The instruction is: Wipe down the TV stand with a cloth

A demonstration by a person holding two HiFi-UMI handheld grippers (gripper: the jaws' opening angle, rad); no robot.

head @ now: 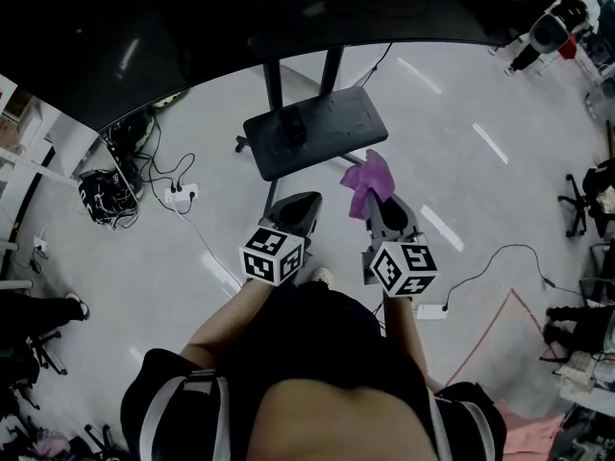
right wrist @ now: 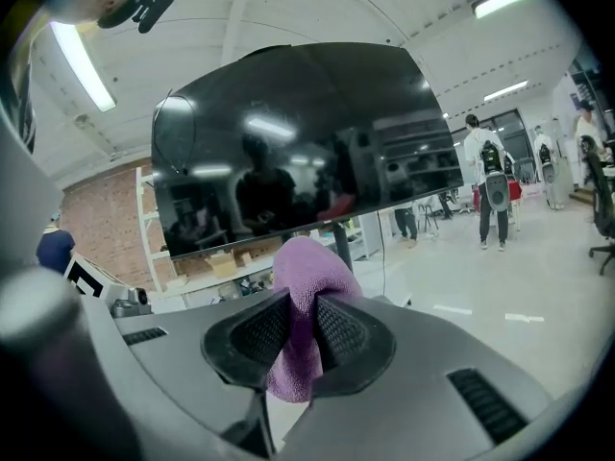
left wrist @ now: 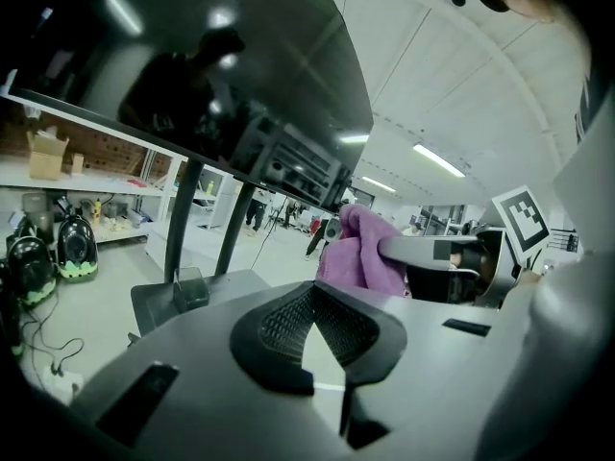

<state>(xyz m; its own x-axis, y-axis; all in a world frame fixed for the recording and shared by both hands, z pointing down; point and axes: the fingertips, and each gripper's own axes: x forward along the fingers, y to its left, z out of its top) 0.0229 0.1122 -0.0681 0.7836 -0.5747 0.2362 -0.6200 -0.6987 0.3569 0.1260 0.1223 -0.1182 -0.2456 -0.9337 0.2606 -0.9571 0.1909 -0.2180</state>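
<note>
**A:** What does the head view give that the gripper views don't?

**B:** The layout. The TV stand [head: 315, 128] has a dark base plate flat on the floor [head: 461, 94], at 12 o'clock from both grippers. Two posts [head: 273, 84] rise from it to the screen [head: 192, 27]. The cloth [head: 368, 182] hangs near the plate's 5 o'clock corner; I can't tell whether it touches.

**A:** And up close?

**B:** The right gripper [right wrist: 293, 329] view shows its fingers pinched on the cloth, which bulges out at 12 o'clock and droops below. In the left gripper [left wrist: 312, 301] view the fingers meet at their tips with nothing between them, and the cloth sits at 1 o'clock beyond them.

**A:** How does the cloth look?

**B:** Purple and soft, bunched into rumpled folds.
</note>
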